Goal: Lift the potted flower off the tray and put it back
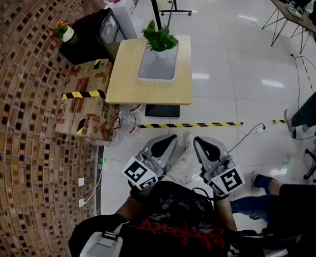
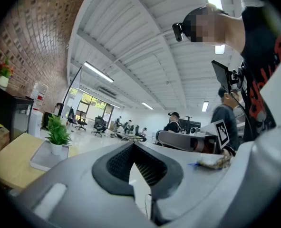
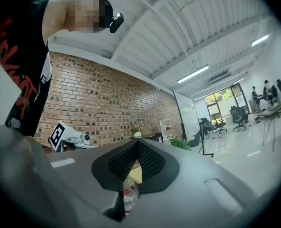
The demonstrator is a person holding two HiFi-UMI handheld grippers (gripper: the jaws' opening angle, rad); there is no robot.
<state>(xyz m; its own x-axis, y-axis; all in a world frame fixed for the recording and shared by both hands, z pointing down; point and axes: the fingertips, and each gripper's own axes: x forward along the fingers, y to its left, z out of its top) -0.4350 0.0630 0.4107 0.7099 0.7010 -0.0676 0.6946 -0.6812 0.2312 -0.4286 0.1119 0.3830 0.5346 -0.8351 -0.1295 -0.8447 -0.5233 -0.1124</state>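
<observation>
The potted flower (image 1: 159, 39), green leaves in a white pot, stands at the far end of a grey tray (image 1: 156, 67) on a small wooden table (image 1: 125, 84). Both grippers are held close to my body, well short of the table. My left gripper (image 1: 171, 138) is shut with nothing in it, and my right gripper (image 1: 198, 140) beside it is shut and empty too. In the left gripper view the flower (image 2: 57, 134) and tray (image 2: 41, 159) show far off at the left, beyond the closed left gripper (image 2: 132, 144). In the right gripper view, the closed right gripper (image 3: 138, 142) hides most of the plant; only leaves (image 3: 179, 144) show.
Cardboard boxes (image 1: 86, 98) and a black cabinet (image 1: 87, 36) bearing a small flowerpot (image 1: 63, 32) stand left of the table against a brick wall (image 1: 24, 133). Yellow-black tape (image 1: 192, 125) crosses the floor before the table. A cable (image 1: 243, 135) and another person's legs (image 1: 264, 183) lie at the right.
</observation>
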